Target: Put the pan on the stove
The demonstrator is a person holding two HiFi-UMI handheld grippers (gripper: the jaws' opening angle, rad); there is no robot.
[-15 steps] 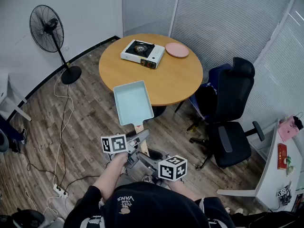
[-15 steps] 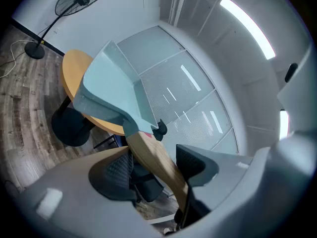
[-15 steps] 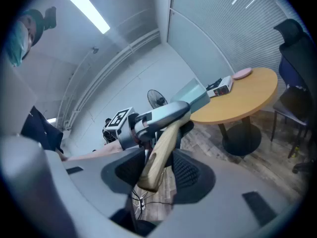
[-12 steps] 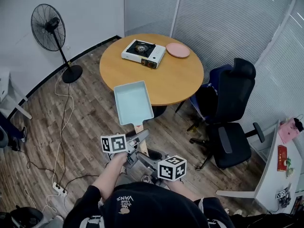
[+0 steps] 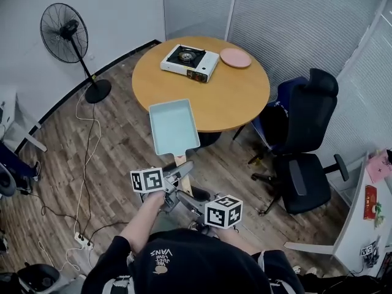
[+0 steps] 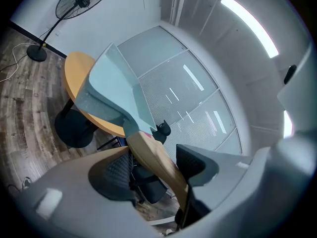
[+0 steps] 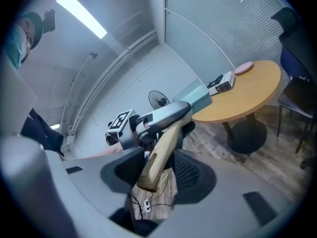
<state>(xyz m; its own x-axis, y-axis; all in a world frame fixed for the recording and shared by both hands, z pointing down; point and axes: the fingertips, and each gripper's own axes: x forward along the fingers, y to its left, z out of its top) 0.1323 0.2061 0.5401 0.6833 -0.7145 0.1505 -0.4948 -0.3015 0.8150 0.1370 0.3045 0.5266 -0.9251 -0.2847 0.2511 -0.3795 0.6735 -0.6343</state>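
A light-blue rectangular pan [image 5: 174, 127] hangs in the air in front of me, its far end over the near edge of the round wooden table [image 5: 236, 100]. Its wooden handle [image 5: 181, 166] points back toward me. My left gripper [image 5: 179, 171] is shut on the handle [image 6: 157, 160] from the left. My right gripper [image 5: 177, 196] grips the handle's end [image 7: 157, 155] from the right. The white camping stove [image 5: 190, 62] sits on the far side of the table, well beyond the pan. In the right gripper view the stove [image 7: 221, 83] shows small beside a pink plate [image 7: 243, 68].
A pink plate [image 5: 236, 57] lies right of the stove. A black office chair [image 5: 303, 133] stands right of the table. A standing fan [image 5: 64, 32] is at the left, with cables [image 5: 82, 164] across the wooden floor. A white desk edge [image 5: 361, 213] is at the far right.
Both grippers keep the same hold on the handle. The pan, the grippers and the table sit slightly higher in the head view, with nothing taken or let go.
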